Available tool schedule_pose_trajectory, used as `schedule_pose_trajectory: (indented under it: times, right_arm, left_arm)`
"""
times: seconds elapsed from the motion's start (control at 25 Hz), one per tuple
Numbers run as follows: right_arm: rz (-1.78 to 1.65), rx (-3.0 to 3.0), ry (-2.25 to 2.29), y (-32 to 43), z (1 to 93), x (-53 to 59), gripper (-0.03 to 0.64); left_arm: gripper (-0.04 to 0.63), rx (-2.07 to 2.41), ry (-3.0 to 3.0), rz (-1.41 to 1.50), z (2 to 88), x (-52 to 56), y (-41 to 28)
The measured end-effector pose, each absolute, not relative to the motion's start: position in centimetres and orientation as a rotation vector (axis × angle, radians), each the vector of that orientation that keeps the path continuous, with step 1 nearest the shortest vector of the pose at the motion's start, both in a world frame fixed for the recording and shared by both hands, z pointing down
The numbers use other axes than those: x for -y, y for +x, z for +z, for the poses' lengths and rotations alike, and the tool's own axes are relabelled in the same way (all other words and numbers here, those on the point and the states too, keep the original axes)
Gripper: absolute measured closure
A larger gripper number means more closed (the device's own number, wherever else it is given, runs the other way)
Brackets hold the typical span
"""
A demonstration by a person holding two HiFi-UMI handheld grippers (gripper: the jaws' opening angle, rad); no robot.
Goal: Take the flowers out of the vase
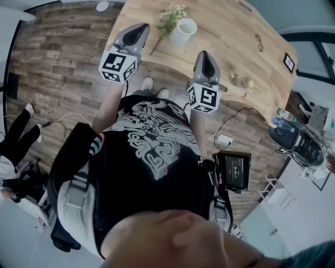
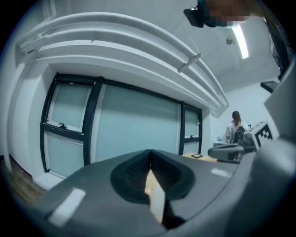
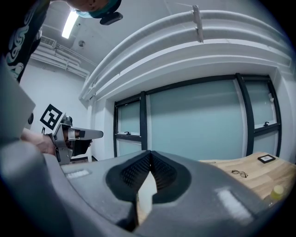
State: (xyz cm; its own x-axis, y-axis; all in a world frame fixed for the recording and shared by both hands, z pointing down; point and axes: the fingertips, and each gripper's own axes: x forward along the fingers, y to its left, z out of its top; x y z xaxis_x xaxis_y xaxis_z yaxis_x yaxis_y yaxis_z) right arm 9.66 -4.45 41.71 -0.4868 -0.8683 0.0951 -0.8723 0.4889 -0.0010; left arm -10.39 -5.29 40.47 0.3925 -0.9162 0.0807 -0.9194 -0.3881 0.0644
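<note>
Up on the wooden tabletop [image 1: 225, 49], the flowers [image 1: 171, 15] sit just left of the white vase [image 1: 184, 31], with a thin stem trailing toward the near edge, and from this angle I cannot tell whether they are in the vase or lying beside it. Left gripper [image 1: 138, 29] hovers close by the stem, clenched tight with nothing between its jaws. Right gripper [image 1: 205, 55] hangs at the tabletop's near edge, also closed and empty, well short of the glasses [image 1: 259, 42] and a small frame [image 1: 289, 62] farther right.
</note>
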Motion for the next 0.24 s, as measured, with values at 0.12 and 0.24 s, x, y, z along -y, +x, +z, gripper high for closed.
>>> schedule_pose_trajectory:
  times: [0.12, 0.24]
  right_arm:
    - [0.075, 2.641, 1.522, 8.1, 42.2, 4.5, 0.618]
    - [0.072, 2.639, 1.507, 7.8, 42.6, 4.4, 0.618]
  left_arm:
    - [0.606, 1.704, 2.529, 0.075, 41.1, 5.4, -11.7]
    - [0.606, 1.736, 2.524, 0.126, 41.8, 5.5, -11.8]
